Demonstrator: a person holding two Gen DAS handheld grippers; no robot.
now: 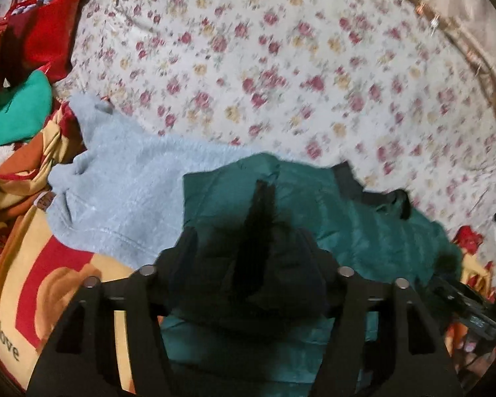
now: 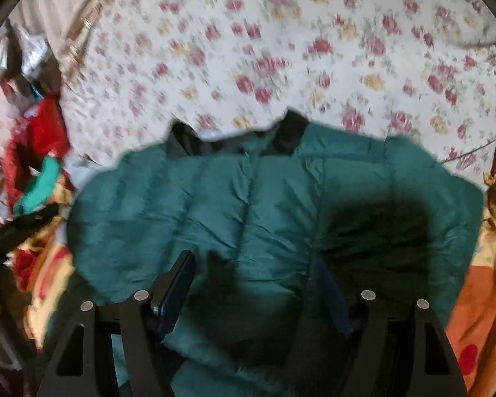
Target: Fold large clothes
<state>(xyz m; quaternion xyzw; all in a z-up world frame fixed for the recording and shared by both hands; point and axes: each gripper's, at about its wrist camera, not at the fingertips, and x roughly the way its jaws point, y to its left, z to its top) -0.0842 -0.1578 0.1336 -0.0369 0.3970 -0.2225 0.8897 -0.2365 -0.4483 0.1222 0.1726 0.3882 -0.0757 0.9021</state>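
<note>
On the far left of the left wrist view a printed blanket [image 1: 33, 284] carries the one legible word, "love" [image 1: 8, 344]; no brand or tag can be read elsewhere. Just right of it lies a pale blue fleece [image 1: 122, 192], and overlapping its right edge is the teal padded jacket [image 1: 363, 231], spread on the floral sheet [image 1: 264, 59]. The left gripper [image 1: 248, 264] is wrapped in black cloth [image 1: 248, 281]; its fingers stand apart, though whether they press that cloth I cannot tell. In the right wrist view the jacket [image 2: 264, 205] fills the middle, its long axis running left to right, dark collar [image 2: 291, 132] at the far edge. The right gripper [image 2: 258, 284] hovers over the near hem with fingers [image 2: 178, 291] spread and empty. The jacket lies straight ahead of both; the right hand looks nearer its middle, so it seems better placed to take the hem
</note>
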